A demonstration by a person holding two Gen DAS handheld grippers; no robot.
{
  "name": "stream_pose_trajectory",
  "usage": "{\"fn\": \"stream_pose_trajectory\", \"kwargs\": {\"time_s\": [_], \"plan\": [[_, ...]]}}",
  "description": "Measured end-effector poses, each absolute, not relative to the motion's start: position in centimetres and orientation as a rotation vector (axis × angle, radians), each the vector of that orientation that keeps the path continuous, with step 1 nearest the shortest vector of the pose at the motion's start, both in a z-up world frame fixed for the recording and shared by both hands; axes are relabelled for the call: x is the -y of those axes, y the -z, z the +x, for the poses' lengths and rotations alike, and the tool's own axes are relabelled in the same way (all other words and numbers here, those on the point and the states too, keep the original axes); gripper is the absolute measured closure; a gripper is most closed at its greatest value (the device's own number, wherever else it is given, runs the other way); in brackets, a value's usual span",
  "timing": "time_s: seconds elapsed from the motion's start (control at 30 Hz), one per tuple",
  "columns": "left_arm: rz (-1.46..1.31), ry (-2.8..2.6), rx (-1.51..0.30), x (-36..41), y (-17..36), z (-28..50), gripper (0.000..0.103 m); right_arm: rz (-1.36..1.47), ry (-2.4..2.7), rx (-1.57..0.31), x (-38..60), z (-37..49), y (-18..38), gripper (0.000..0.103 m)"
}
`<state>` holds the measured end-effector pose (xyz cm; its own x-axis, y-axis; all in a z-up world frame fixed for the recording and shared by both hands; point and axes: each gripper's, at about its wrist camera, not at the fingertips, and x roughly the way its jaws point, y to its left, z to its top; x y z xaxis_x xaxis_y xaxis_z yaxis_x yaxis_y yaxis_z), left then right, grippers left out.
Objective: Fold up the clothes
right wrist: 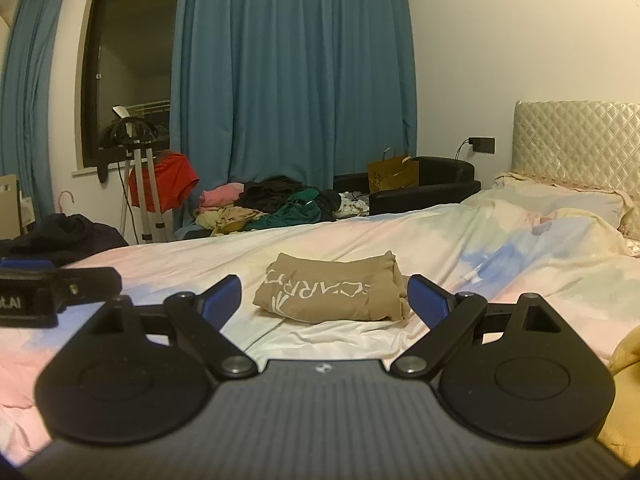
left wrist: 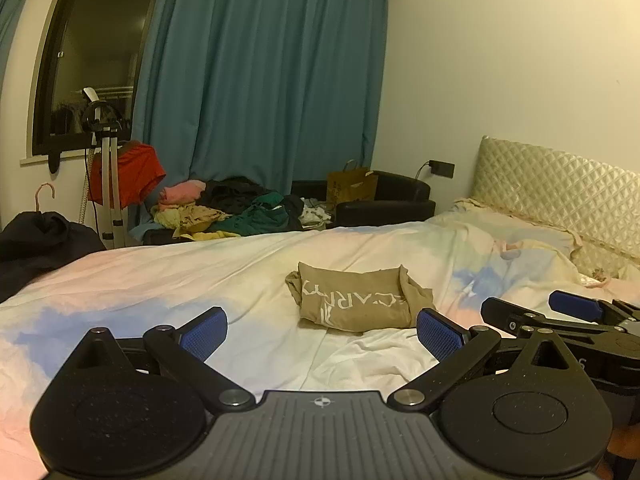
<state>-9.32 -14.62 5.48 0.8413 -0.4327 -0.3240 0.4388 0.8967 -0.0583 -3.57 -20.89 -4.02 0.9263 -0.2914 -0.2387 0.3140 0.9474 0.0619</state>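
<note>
A tan shirt (left wrist: 356, 300) with white lettering lies folded into a small packet on the pastel bedsheet (left wrist: 160, 280). My left gripper (left wrist: 322, 330) stands open just short of it, low over the sheet, with nothing between its blue pads. In the right wrist view the same folded shirt (right wrist: 332, 292) lies just beyond my right gripper (right wrist: 326, 300), which is open wide and empty. The right gripper (left wrist: 560, 312) shows at the right edge of the left wrist view. The left gripper (right wrist: 48, 292) shows at the left edge of the right wrist view.
A heap of unfolded clothes (right wrist: 272, 204) lies beyond the bed's far edge by the blue curtain (right wrist: 292, 80). A black chair (right wrist: 424, 188) holds a paper bag. A dark garment (left wrist: 40, 240) sits at the left, a quilted headboard (left wrist: 560, 188) at the right, yellow cloth (right wrist: 624, 380) at the right edge.
</note>
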Motion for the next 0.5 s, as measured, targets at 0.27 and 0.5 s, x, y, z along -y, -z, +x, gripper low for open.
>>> {"fn": "stream_pose_trajectory", "kwargs": {"time_s": [0.27,0.5], "plan": [[0.035,0.453,-0.338,14.79,-5.06,-9.40,0.001,0.113,0.310,-0.229,21.11,-3.75,3.92,0.012],[0.029,0.461,-0.338,14.76,-4.90,-9.56,0.001,0.118,0.307,-0.231,21.20,-3.90,3.87,0.012]]}}
